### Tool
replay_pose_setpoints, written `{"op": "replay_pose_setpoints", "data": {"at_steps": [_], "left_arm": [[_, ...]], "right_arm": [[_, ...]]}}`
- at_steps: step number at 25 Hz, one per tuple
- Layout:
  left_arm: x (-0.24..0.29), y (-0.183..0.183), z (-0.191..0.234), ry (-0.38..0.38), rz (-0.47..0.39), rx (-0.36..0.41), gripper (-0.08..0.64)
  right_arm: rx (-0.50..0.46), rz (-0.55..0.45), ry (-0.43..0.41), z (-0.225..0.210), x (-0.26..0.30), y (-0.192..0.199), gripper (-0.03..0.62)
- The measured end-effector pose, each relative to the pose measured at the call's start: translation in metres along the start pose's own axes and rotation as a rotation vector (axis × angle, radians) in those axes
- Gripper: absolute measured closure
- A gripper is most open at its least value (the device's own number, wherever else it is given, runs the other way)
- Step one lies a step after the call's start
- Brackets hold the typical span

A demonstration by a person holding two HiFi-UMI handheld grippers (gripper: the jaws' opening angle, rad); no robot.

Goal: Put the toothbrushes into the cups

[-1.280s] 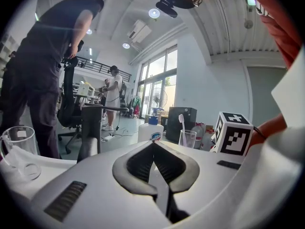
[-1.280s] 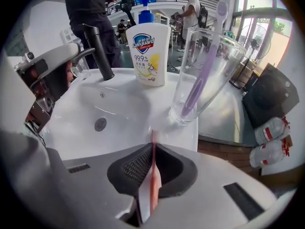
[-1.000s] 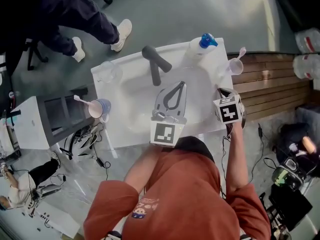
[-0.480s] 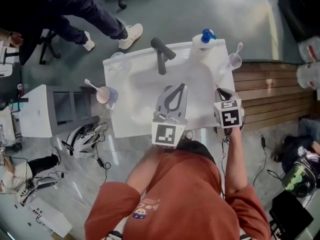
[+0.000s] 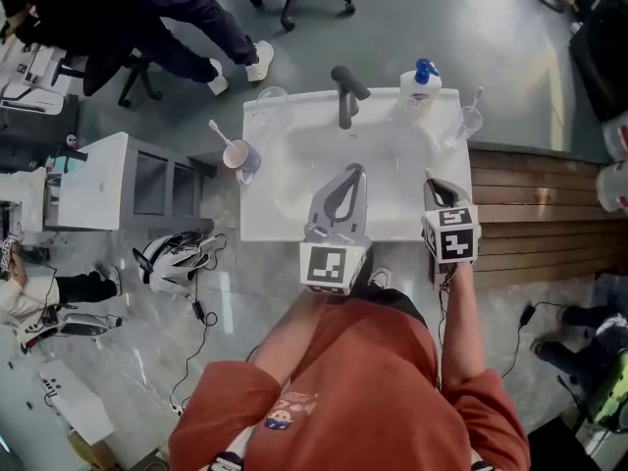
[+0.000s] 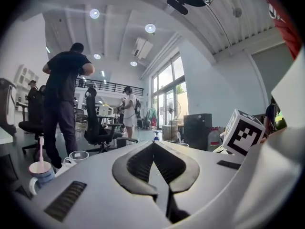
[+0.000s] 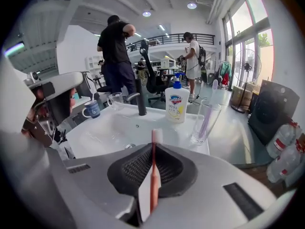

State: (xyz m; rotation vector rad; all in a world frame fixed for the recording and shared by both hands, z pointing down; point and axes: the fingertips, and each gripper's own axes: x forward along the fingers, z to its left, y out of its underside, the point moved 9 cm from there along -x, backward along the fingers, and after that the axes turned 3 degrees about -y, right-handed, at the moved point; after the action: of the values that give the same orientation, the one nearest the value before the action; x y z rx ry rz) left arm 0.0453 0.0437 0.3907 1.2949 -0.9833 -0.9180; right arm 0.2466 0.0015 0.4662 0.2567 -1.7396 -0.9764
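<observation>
My right gripper (image 7: 153, 144) is shut on a red toothbrush (image 7: 153, 175) that stands upright between the jaws, bristles up. It hovers over the front right rim of the white sink (image 5: 294, 214). A clear glass (image 7: 205, 120) holding a purple toothbrush stands ahead of it at the right, shown as the clear glass (image 5: 471, 121) in the head view. My left gripper (image 5: 351, 168) is shut with nothing in it, above the sink's front. A blue mug (image 5: 238, 154) with a pink toothbrush sits off the sink's left edge. An empty clear cup (image 5: 272, 96) stands at the back left corner.
A dark faucet (image 5: 346, 91) and a soap bottle (image 5: 419, 81) with a blue pump stand at the sink's back. A grey cabinet (image 5: 118, 180) is to the left, wooden boards (image 5: 540, 204) to the right. A person (image 5: 167, 8) and office chairs are behind the sink.
The head view has shifted, so the sink now sits further right and lower in it. Both grippers keep their places over the sink's front. The person behind has stepped away.
</observation>
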Motion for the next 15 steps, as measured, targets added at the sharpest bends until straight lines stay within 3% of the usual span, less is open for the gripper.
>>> {"op": "replay_pose_setpoints", "data": {"at_steps": [7, 15], "left_arm": [[-0.046, -0.015, 0.008, -0.124, 0.004, 0.011, 0.541], [-0.067, -0.019, 0.038, -0.23, 0.0, 0.021, 0.541]], "right_arm": [[-0.057, -0.065, -0.074, 0.033, -0.018, -0.005, 0.565], [-0.1, -0.108, -0.17, 0.072, 0.0, -0.024, 0.565]]}}
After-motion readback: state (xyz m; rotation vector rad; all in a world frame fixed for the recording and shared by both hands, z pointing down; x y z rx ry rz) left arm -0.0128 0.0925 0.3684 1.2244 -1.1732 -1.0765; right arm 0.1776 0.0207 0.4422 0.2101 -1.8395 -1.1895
